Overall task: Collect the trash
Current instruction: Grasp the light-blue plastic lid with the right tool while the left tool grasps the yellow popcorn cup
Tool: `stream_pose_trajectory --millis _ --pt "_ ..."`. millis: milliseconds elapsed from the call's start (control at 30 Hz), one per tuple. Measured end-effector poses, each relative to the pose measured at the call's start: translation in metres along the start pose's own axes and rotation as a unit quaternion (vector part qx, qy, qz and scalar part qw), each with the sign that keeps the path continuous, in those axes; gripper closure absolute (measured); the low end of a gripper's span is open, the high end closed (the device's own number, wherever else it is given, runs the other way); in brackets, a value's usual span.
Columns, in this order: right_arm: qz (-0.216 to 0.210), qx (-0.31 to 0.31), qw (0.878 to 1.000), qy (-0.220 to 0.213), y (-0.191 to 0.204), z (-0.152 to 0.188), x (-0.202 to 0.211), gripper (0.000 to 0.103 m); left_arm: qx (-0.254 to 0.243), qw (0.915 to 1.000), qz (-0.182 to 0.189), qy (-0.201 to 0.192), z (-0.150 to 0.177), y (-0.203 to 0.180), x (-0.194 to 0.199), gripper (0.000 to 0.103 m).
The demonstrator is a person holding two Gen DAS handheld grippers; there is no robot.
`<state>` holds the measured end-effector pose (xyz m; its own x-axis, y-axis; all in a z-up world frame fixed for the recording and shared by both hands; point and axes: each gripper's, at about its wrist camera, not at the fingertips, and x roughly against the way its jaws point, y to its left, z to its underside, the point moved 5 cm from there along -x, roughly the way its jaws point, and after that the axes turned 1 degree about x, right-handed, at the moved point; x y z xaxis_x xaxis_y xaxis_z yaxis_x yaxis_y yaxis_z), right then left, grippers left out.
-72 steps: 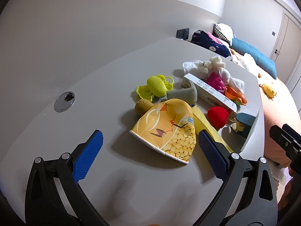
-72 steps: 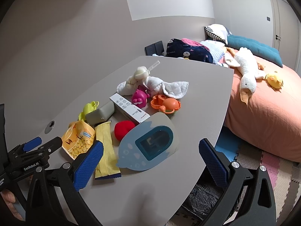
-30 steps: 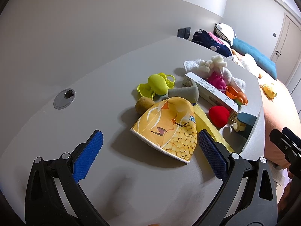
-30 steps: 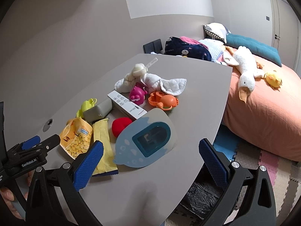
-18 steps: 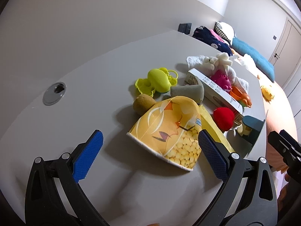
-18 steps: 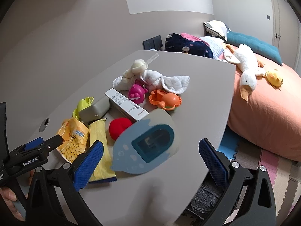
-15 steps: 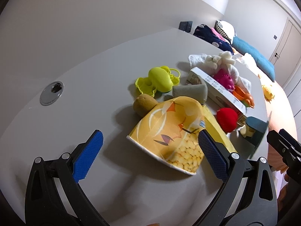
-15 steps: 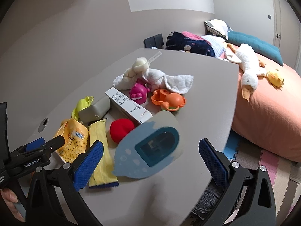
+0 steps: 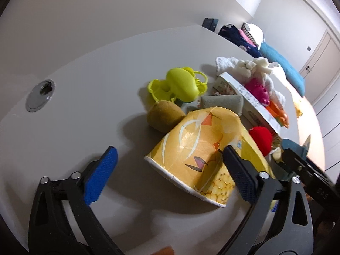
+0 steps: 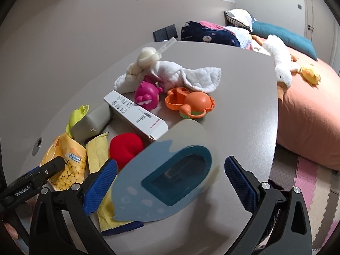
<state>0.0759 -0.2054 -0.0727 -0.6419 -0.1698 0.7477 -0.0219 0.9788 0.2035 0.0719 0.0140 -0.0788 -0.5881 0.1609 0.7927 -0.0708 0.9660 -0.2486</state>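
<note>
A crushed yellow paper cup printed with corn (image 9: pixel 204 148) lies on its side on the grey table (image 9: pixel 85 97). My left gripper (image 9: pixel 167 170) is open and low over the table, its right finger in front of the cup, its left finger over bare table. The cup also shows in the right wrist view (image 10: pixel 65 165). A blue-grey card package with a teal window (image 10: pixel 170 174) lies near the table's front edge. My right gripper (image 10: pixel 170 178) is open, its fingers on either side of this package. A yellow wrapper (image 10: pixel 99 155) lies beside the cup.
Toys crowd the table: a lime plastic toy (image 9: pixel 180 82), a kiwi (image 9: pixel 163 116), a grey pouch (image 10: pixel 91 123), a red ball (image 10: pixel 125 146), a white box (image 10: pixel 136 112), a pink toy (image 10: pixel 146 95), an orange toy (image 10: pixel 189 104), white cloths (image 10: pixel 170 74). A bed (image 10: pixel 308 114) stands right.
Both grippers have moved forward and lower. The cup now sits against my left gripper's right finger, and the blue-grey package now lies between my right gripper's fingers.
</note>
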Motion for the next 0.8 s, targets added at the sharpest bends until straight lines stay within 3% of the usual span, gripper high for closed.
stream_pose_trajectory --millis 67,133,333,633,800 --pt "-0.012 -0.013 1.0 0.006 -0.005 0.003 -0.001 0.015 0.003 0.9998 0.019 -0.002 0.0 -0.003 0.002 0.026" --pt "-0.016 -0.019 1.0 0.011 -0.009 0.004 -0.003 0.031 -0.004 0.9996 0.029 -0.004 0.001 -0.007 0.005 0.04" --pt "-0.028 -0.017 0.999 0.004 -0.011 0.007 0.002 0.036 -0.009 0.9991 0.032 -0.027 0.003 -0.018 0.015 0.063" --pt "-0.049 -0.024 0.998 -0.013 -0.015 0.007 0.021 0.047 -0.036 0.9957 0.031 -0.079 -0.001 -0.038 0.036 0.086" --pt "-0.061 -0.025 0.998 -0.019 -0.017 0.005 0.028 0.052 -0.042 0.9923 0.028 -0.113 -0.006 -0.045 0.049 0.091"
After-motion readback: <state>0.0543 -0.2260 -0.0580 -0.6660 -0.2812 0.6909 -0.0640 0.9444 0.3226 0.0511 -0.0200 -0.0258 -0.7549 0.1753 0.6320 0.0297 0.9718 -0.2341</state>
